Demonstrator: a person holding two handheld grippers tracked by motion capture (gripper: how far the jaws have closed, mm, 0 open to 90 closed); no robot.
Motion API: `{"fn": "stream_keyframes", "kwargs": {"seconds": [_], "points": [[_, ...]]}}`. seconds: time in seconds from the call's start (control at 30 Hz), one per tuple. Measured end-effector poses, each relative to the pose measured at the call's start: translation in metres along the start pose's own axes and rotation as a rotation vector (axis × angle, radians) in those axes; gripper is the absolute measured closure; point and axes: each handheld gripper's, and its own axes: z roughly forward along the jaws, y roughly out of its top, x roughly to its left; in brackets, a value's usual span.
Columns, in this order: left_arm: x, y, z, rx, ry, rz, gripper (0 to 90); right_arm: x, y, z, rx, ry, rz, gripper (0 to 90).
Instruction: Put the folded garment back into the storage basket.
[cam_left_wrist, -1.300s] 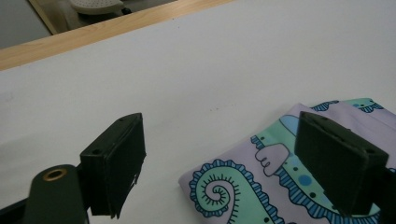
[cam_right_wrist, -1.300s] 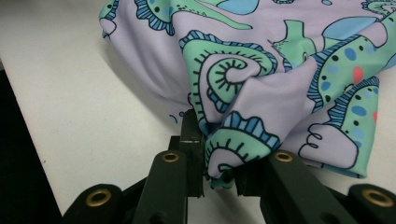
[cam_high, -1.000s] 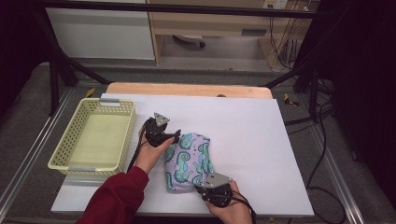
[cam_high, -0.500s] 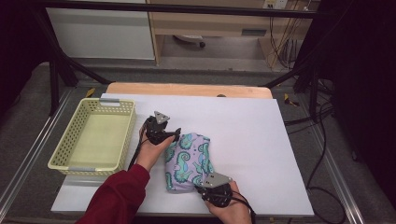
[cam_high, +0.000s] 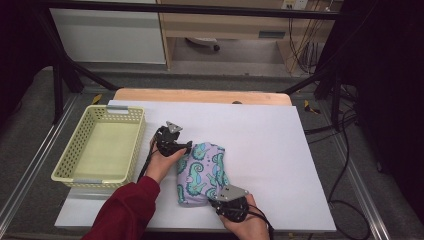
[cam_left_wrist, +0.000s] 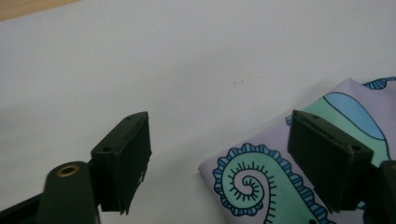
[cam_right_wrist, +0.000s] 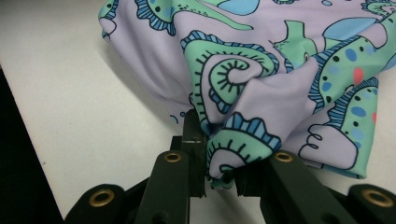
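A folded lilac cloth (cam_high: 202, 172) printed with teal seahorses lies on the white table. My right gripper (cam_high: 222, 199) is at the cloth's near edge and is shut on a bunched fold of it (cam_right_wrist: 233, 144). My left gripper (cam_high: 186, 146) sits at the cloth's far left corner. In the left gripper view that corner (cam_left_wrist: 261, 186) lies low between the jaws, which stand wide apart and do not press on it. Those jaws have just been closing a little. A red sleeve covers the left forearm.
A pale yellow mesh basket (cam_high: 75, 175) stands at the table's left edge, close to the left hand. The white tabletop (cam_high: 290, 150) stretches to the right of the cloth. Cables trail on the floor at the right.
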Motion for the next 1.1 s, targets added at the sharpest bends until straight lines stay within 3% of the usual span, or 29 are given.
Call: {"fn": "stream_keyframes", "kwargs": {"seconds": [0.27, 0.3, 0.43, 0.53, 0.57, 0.6, 0.63, 0.7, 0.87, 0.97, 1.1], "points": [[0.0, -0.009, 0.001, 0.036, -0.009, -0.006, 27.3, 0.0, 0.0, 0.0, 0.0, 0.003, 0.0, 77.2], [-0.001, -0.013, 0.004, 0.062, -0.024, -0.007, 27.1, 0.0, 0.0, 0.0, -0.001, 0.004, -0.001, 77.2], [-0.002, -0.015, 0.003, 0.072, -0.05, -0.022, 27.4, 0.0, 0.0, 0.0, -0.002, 0.003, -0.003, 77.1], [-0.005, -0.018, 0.001, 0.059, -0.068, -0.018, 40.8, -0.001, 0.0, 0.0, 0.0, 0.006, 0.001, 76.9], [-0.01, -0.022, -0.004, 0.042, -0.107, -0.014, 52.1, -0.001, 0.0, 0.001, 0.0, 0.007, 0.001, 76.9], [-0.01, -0.022, -0.004, 0.042, -0.107, -0.014, 57.0, -0.001, 0.001, 0.001, 0.001, 0.005, 0.0, 76.9], [-0.013, -0.022, -0.006, 0.051, -0.139, -0.016, 61.6, -0.001, 0.001, 0.001, 0.005, 0.006, -0.001, 76.9], [-0.014, -0.021, -0.007, 0.06, -0.162, -0.02, 71.3, -0.001, 0.001, 0.001, 0.005, 0.005, 0.001, 77.0], [-0.013, -0.021, -0.006, 0.043, -0.19, -0.025, 83.4, -0.002, 0.003, 0.001, 0.007, 0.01, 0.01, 78.1], [-0.011, -0.017, -0.008, 0.017, -0.211, -0.051, 85.1, -0.003, 0.005, 0.001, 0.014, 0.025, 0.004, 78.9], [-0.009, -0.008, -0.015, -0.01, -0.22, -0.045, 85.4, -0.005, 0.012, 0.001, 0.021, 0.049, -0.006, 79.2]]}}
